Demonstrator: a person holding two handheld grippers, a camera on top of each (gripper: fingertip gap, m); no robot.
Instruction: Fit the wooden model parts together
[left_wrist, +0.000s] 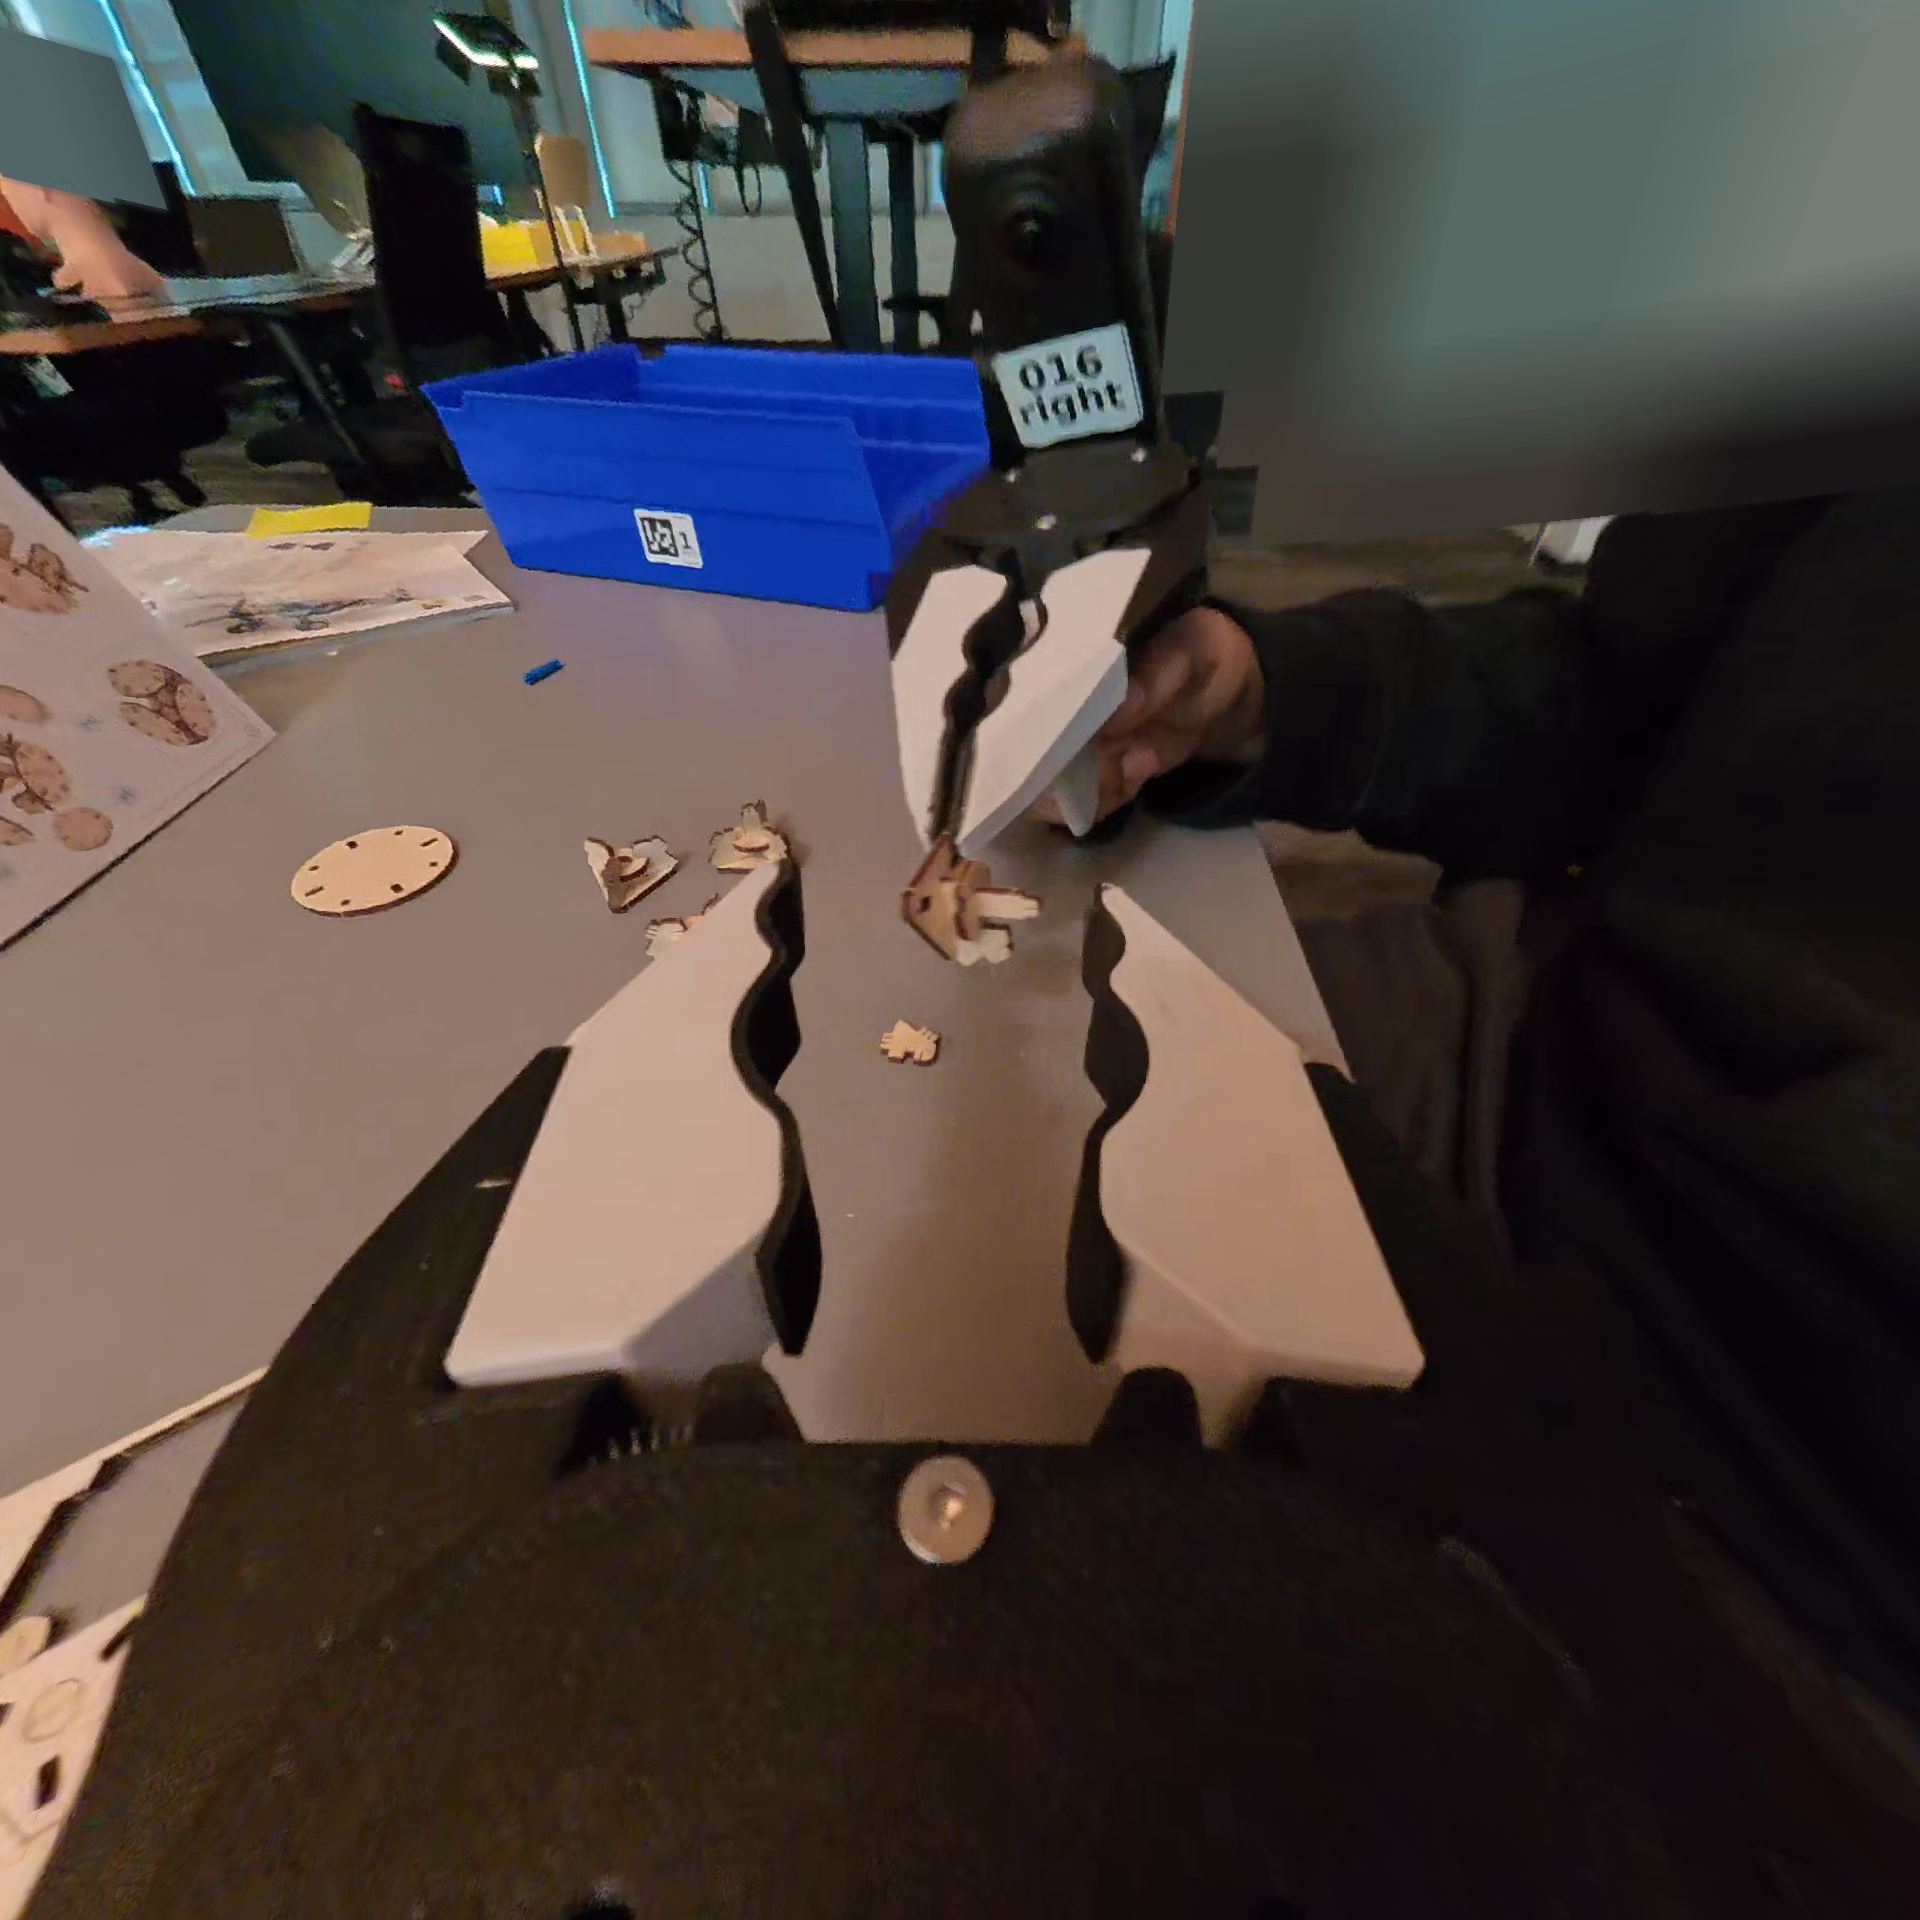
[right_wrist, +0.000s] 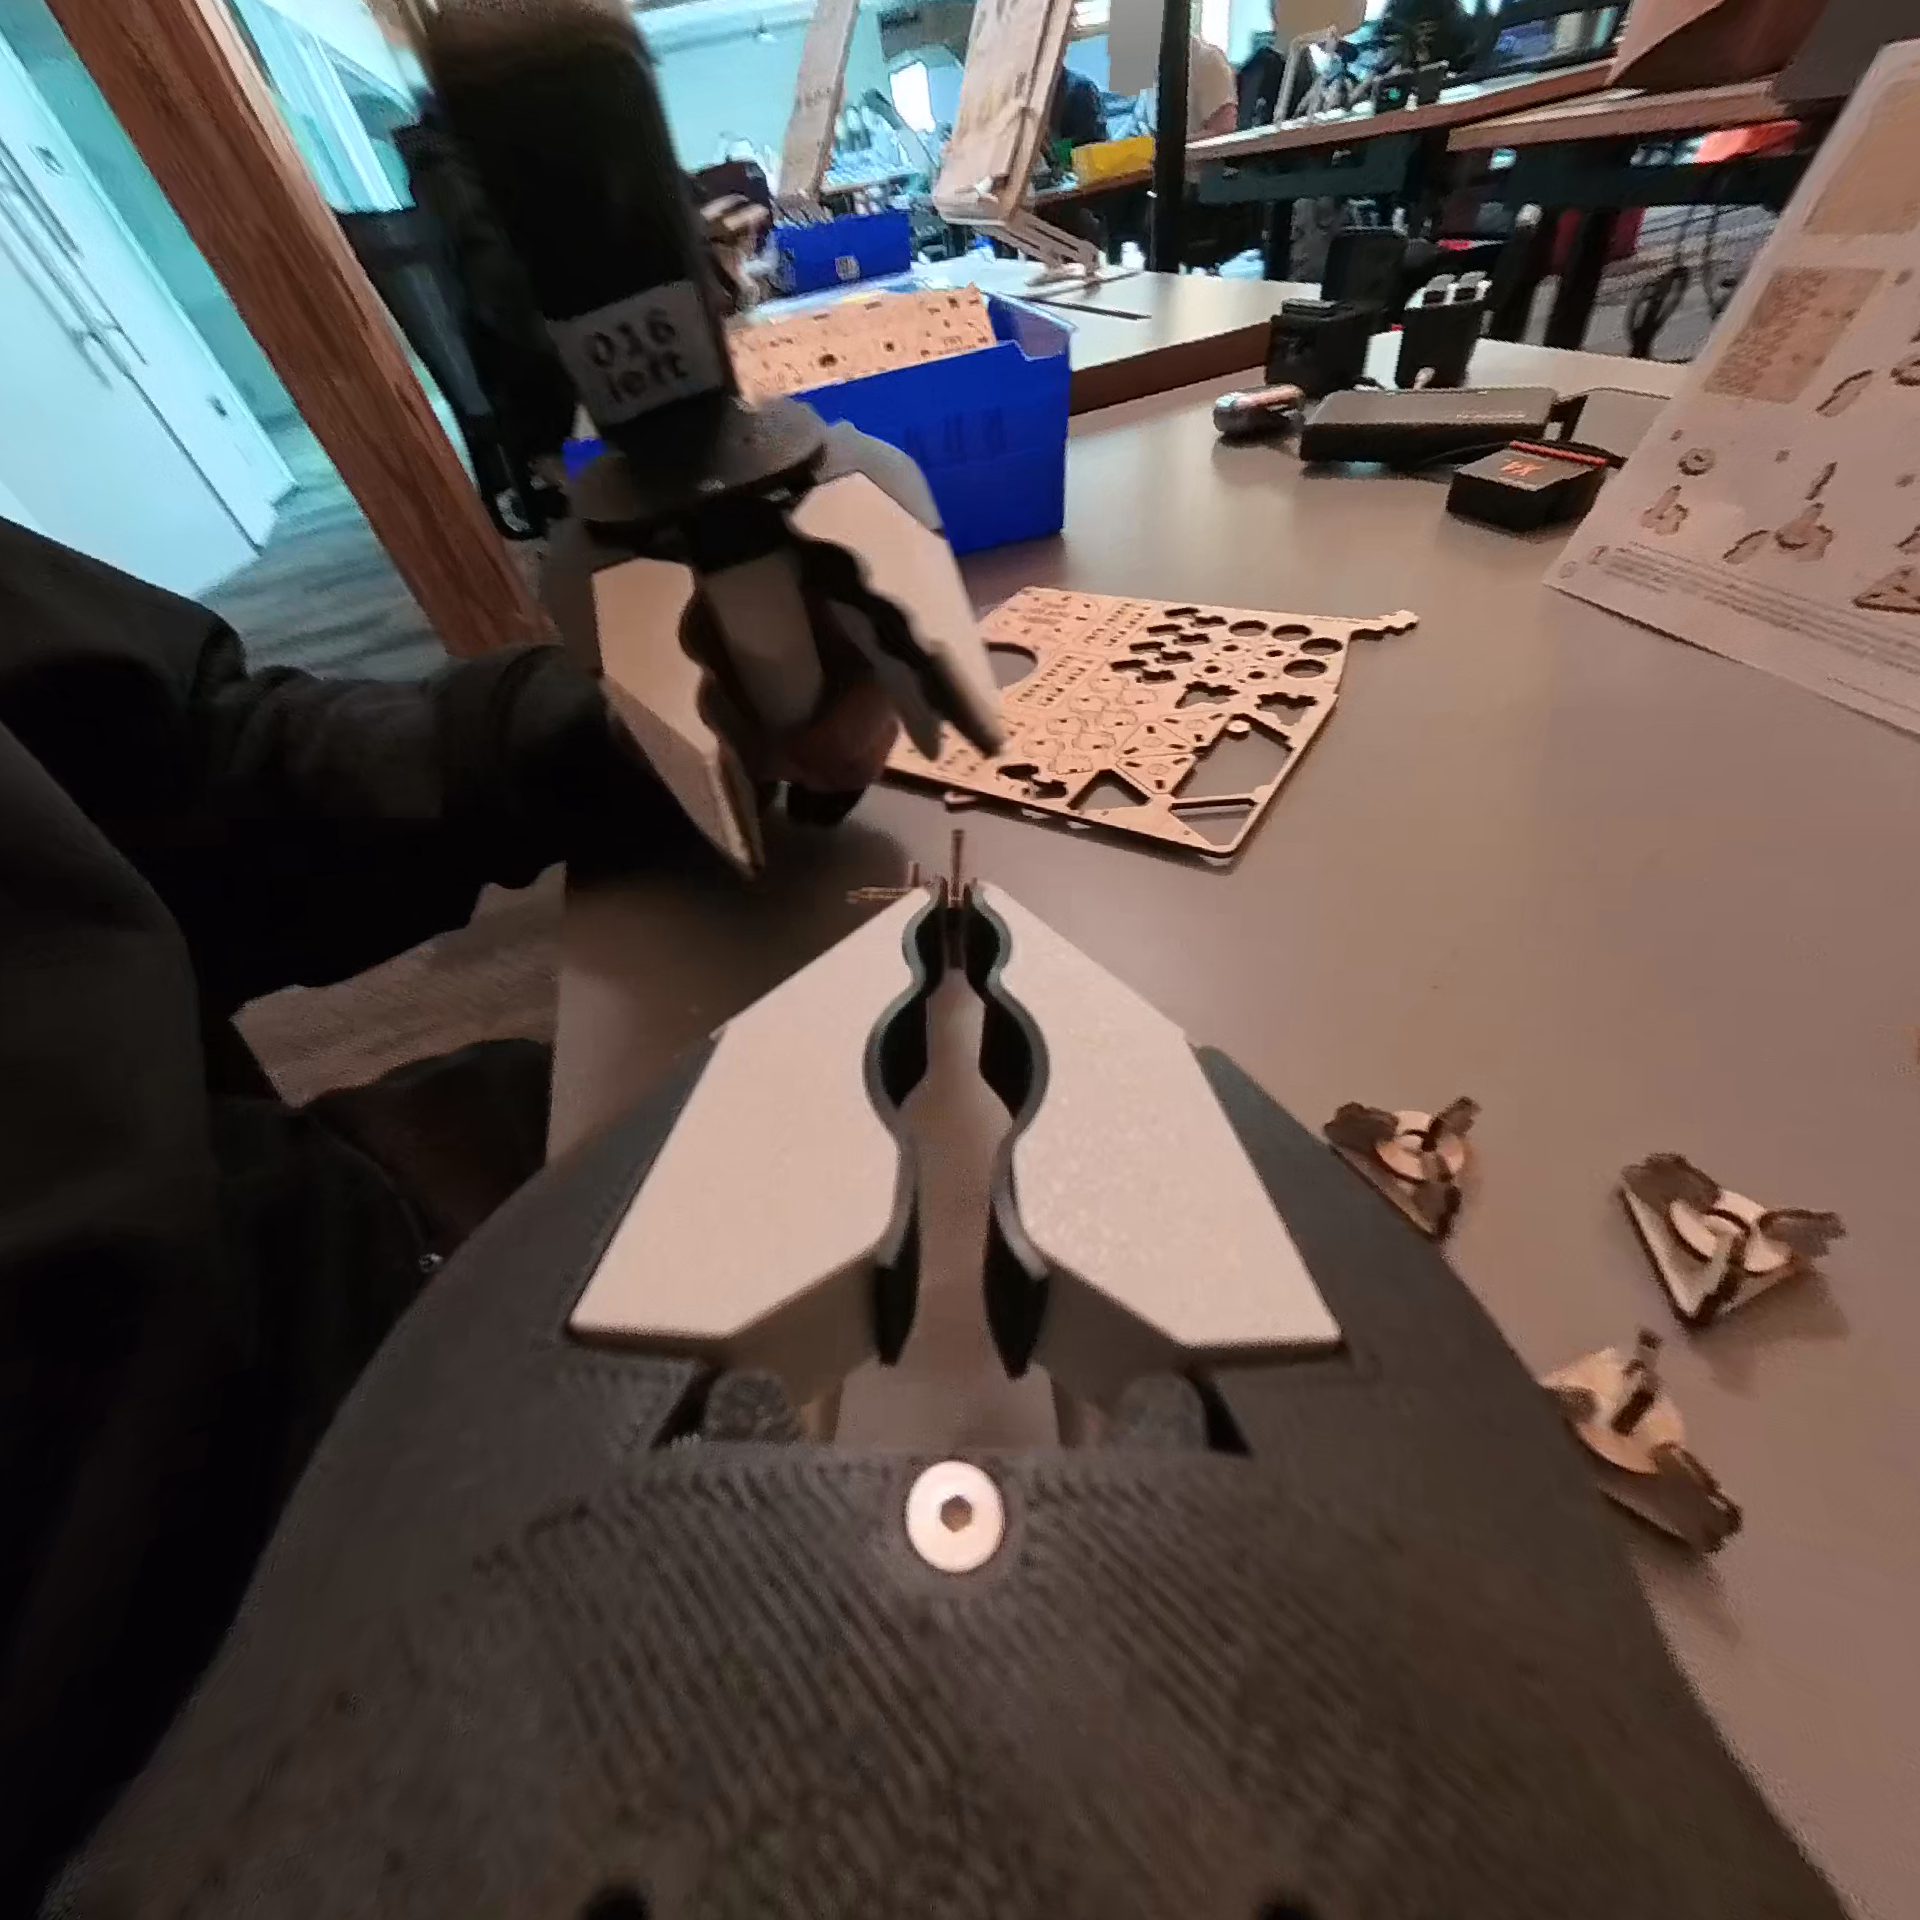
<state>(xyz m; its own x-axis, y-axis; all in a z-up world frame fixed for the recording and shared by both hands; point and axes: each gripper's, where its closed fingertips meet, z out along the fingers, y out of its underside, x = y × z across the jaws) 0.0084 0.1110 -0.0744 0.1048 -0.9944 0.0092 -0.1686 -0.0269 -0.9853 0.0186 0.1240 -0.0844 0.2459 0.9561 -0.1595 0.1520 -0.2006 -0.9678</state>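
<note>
My right gripper (right_wrist: 951, 902) is shut on a small wooden assembly (right_wrist: 957, 864), seen edge-on at its fingertips. In the left wrist view the right gripper (left_wrist: 951, 831) holds this triangular plywood piece with pegs (left_wrist: 951, 914) just above the grey table (left_wrist: 416, 1039). My left gripper (left_wrist: 943, 883) is open wide and holds nothing. Its fingertips stand on either side of the held piece without touching it. It also shows in the right wrist view (right_wrist: 871, 802), open, close to the left of my right fingertips. A small loose wooden part (left_wrist: 910, 1042) lies on the table between my left fingers.
Two more wooden assemblies (left_wrist: 629, 871) (left_wrist: 748, 842) and a round wooden disc (left_wrist: 372, 871) lie to the left. A punched plywood sheet (right_wrist: 1143, 717) lies beyond. A blue bin (left_wrist: 717, 468), instruction sheets (left_wrist: 104, 707) and black devices (right_wrist: 1423, 421) stand farther off. The table edge (left_wrist: 1299, 935) is near on the right.
</note>
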